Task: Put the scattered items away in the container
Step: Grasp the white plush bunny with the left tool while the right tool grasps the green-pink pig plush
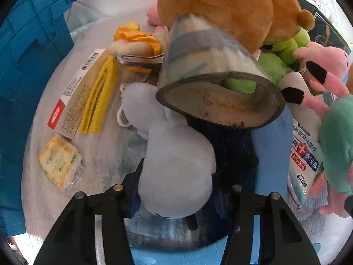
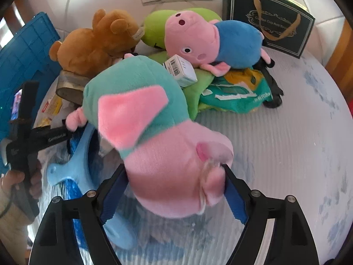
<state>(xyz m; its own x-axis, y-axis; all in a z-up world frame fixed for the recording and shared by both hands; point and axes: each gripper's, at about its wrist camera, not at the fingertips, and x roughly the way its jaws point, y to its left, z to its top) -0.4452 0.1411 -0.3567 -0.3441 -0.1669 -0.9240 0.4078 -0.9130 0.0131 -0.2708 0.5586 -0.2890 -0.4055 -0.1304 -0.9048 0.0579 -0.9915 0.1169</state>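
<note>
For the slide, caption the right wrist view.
Right hand-held gripper clamps a pink pig plush in a teal dress above the bedsheet, other toys piled behind.

left gripper [image 1: 176, 198] angled down, clamping; right gripper [image 2: 174, 190] angled down, gripping

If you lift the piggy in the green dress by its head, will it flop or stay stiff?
The pig in the teal dress would probably flop: its fuzzy head already squashes between the right gripper fingers. It looks stuffed and soft, so likely light for its size. The plush fabric should grip well, not slip. It probably won't break if it drops onto the bed sheet.
</note>
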